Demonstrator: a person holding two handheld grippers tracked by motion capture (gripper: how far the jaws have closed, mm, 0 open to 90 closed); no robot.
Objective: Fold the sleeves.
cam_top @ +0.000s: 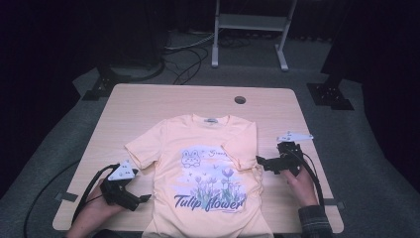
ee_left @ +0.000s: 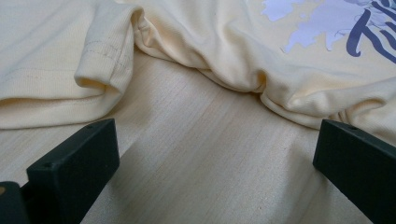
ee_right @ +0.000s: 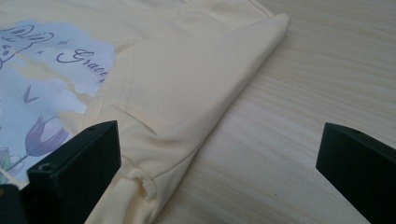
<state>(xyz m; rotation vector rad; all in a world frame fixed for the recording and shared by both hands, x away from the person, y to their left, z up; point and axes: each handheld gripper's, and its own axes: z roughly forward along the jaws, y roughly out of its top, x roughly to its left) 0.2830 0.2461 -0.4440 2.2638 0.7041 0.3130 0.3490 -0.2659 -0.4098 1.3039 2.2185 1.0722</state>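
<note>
A pale yellow T-shirt (cam_top: 208, 163) with a tulip print and "Tulip flower" lettering lies face up on the wooden table (cam_top: 148, 101), its hem hanging over the near edge. Its right sleeve (cam_top: 242, 148) is folded inward over the chest; the left sleeve (cam_top: 141, 148) lies spread out. My left gripper (cam_top: 144, 198) is open just left of the shirt's side seam (ee_left: 243, 79), over bare wood. My right gripper (cam_top: 259, 162) is open at the shirt's right edge, beside the folded sleeve (ee_right: 187, 88). Nothing is between either pair of jaws.
A round cable hole (cam_top: 239, 99) sits near the table's far edge. Behind the table stand a metal frame (cam_top: 250, 29) and loose cables (cam_top: 185, 59) on the floor. Black stand bases (cam_top: 329, 94) flank the table's far corners.
</note>
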